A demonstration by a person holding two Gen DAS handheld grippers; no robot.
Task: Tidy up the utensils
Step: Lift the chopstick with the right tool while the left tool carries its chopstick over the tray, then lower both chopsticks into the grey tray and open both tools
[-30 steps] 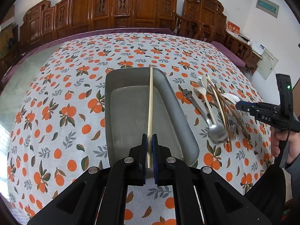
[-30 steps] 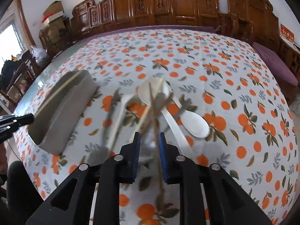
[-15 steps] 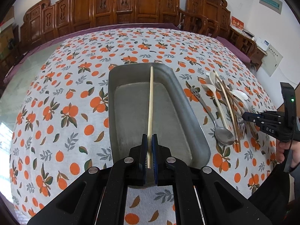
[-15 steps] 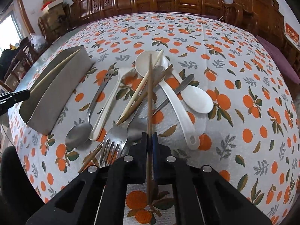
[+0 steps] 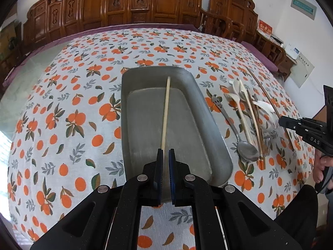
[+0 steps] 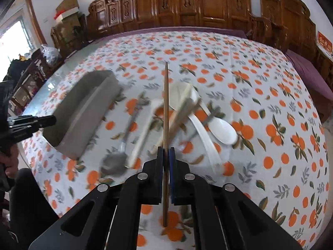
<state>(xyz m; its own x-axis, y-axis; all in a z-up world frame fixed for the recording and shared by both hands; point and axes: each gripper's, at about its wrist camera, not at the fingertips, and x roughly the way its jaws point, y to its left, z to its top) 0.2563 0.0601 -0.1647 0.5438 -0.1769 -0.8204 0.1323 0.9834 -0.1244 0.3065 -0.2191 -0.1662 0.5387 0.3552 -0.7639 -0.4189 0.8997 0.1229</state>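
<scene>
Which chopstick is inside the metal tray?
The pale chopstick lying in the metal tray; the dark chopstick is lifted in the right gripper.

I'm seeing the tray (image 5: 208, 125) sitting on the counter (image 5: 83, 83), one chopstick (image 5: 165, 112) lying inside it, the utensil pile (image 5: 247, 120) lying just right of it.

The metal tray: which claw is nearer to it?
Left. The left claw hovers over the metal tray; the right claw is beside it, above the utensil pile.
</scene>
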